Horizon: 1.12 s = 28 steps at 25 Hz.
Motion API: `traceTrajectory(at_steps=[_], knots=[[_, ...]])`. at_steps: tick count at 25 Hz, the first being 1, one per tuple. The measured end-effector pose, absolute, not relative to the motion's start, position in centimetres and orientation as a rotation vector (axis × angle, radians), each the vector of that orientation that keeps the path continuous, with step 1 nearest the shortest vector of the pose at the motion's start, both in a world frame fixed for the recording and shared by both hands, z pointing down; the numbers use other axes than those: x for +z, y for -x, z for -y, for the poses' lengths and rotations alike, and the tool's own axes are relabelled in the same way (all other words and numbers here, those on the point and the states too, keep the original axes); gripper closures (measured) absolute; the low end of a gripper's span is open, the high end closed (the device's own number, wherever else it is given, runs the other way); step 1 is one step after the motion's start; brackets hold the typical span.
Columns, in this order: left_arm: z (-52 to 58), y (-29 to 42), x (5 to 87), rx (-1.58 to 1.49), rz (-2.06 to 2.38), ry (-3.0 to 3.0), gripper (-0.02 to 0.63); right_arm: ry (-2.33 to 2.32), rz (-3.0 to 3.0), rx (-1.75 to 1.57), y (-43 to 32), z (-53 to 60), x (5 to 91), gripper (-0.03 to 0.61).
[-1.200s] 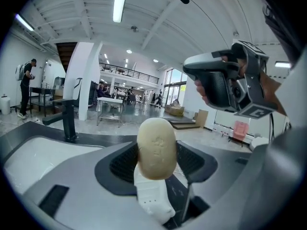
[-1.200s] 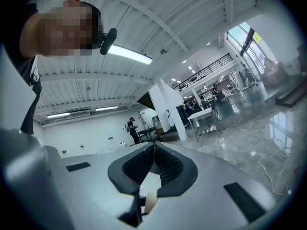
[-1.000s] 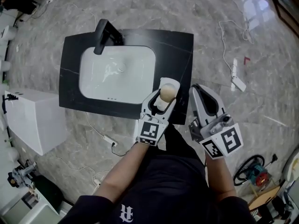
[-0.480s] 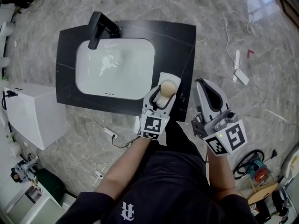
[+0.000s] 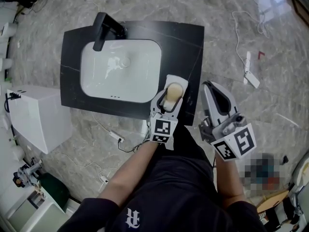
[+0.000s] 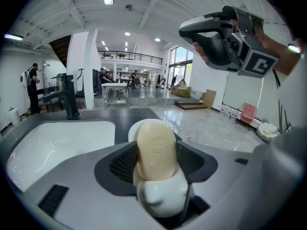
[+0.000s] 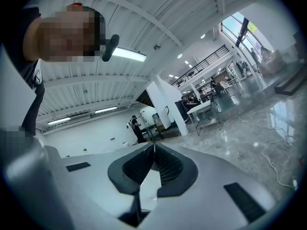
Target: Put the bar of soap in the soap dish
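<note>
Overhead, in the head view, the left gripper point(image 5: 169, 100) held the bar of soap point(image 5: 173, 92) above the white soap dish point(image 5: 176, 79), near the front right corner of the black counter point(image 5: 186, 42) and beside the basin point(image 5: 120, 71). The right gripper point(image 5: 210, 88) hung off the counter, well apart. In the left gripper view the jaws clamped the soap's flanks, the bar upright and the dish's rim just behind it. In the right gripper view the jaws met at their tips, with nothing between them (idle, I judged). The risk was plain: released upright so near the edge, the bar could topple off the dish and slide to the floor point(image 5: 231, 13).
</note>
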<state>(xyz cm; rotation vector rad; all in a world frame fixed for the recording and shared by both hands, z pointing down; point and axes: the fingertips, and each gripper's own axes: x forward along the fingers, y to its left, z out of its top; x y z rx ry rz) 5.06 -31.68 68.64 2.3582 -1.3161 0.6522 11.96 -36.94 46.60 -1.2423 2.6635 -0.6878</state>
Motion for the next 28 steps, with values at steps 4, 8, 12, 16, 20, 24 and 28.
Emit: traceTrajectory(at_steps=[4,8,12,16,20,24,28], knots=[[31.8,-4.8,68.3,0.621,1.317,-2.347,0.354,1.210,-2.671,-0.689,-11.5,36.7,46.4,0.568],[31.7,-3.9,66.7,0.604,1.338,-2.357,0.354,1.206,-2.673,-0.689,-11.3,36.4,46.3,0.568],[31.8,-3.3,63.6,0.570,1.349,-2.399,0.354,1.221,-2.674,-0.681,-10.7,36.2,46.1,0.568],[32.1,-3.6,59.2,0.511,1.327,-2.481,0.356,1.245,-2.673,-0.670,-10.1,35.5,45.2,0.568],[32.1,-3.6,54.3,0.397,1.288,-2.554,0.357,1.274,-2.665,-0.643,-9.4,34.1,43.9,0.568],[31.6,-3.1,50.0,0.296,1.267,-2.608,0.376,1.295,-2.650,-0.596,-8.8,32.5,42.0,0.568],[30.5,-2.4,45.9,0.213,1.267,-2.633,0.429,1.307,-2.641,-0.560,-7.9,30.6,40.2,0.568]])
